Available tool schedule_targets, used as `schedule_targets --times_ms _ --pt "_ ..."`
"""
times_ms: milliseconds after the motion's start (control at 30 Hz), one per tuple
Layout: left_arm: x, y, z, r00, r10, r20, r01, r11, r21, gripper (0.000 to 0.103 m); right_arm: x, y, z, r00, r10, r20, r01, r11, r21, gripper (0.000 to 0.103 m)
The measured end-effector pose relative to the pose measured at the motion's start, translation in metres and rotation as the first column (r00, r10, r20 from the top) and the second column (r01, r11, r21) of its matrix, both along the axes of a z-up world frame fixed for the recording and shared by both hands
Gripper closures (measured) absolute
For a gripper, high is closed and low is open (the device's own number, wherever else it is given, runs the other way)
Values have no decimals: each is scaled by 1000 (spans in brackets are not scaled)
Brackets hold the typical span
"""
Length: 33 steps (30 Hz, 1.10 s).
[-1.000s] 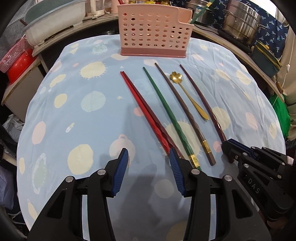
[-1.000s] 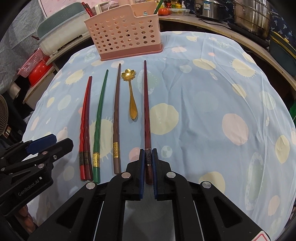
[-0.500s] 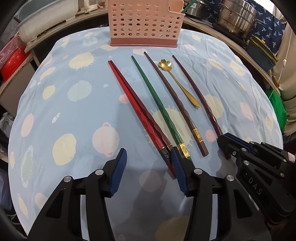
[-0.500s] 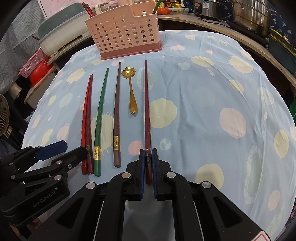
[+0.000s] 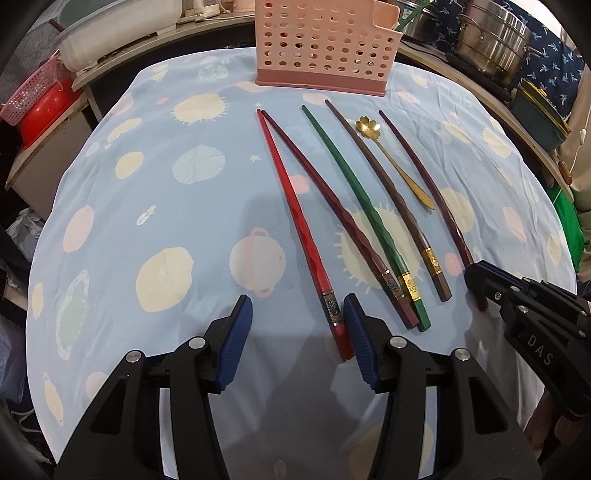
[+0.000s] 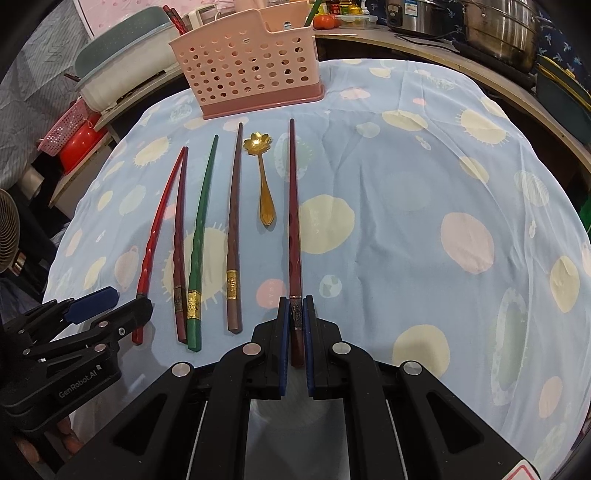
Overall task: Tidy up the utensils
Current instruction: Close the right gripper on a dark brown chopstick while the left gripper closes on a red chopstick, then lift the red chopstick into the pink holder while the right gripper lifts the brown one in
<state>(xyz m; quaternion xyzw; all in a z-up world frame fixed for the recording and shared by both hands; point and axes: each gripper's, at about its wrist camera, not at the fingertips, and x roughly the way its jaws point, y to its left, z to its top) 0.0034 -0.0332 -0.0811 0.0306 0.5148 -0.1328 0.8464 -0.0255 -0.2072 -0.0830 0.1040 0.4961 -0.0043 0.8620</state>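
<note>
Right gripper (image 6: 295, 325) clamped on maroon chopstick (image 6: 293, 221); left gripper (image 5: 297, 325) half open; all utensils lying outside pink basket (image 6: 247, 62).

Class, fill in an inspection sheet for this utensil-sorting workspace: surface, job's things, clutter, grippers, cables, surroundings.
Surface: blue spotted tablecloth, slightly wrinkled.
Job's things: bright red chopstick, dark red chopstick, green chopstick, brown chopstick, gold flower spoon, maroon chopstick, all lying flat; pink utensil caddy upright behind them.
Clutter: nothing seen.
Grippers: left gripper open, bright red chopstick's end against one pad; right gripper shut on maroon chopstick.
Cables: nothing seen.
Surroundings: steel pot, red basin.
</note>
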Motion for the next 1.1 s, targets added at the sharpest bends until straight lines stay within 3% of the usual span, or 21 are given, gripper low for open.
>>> schedule_targets --times_ms 100,400,733,1100 --pt "-1 3 0 1000 2 4 -2 1000 -3 60 0 1 0 1000 -2 0 2 1000 3 96" --pt "-2 17 2 1000 13 0 -13 999 -31 94 -1 2 0 1000 0 4 0 1000 2 96" --pt "-3 28 24 997 29 65 -27 999 -35 95 -2 -5 18 999 -10 44 10 1000 9 96" --pt "1 39 75 983 50 175 -39 997 -63 95 -4 -16 62 988 -38 149 32 999 41 96"
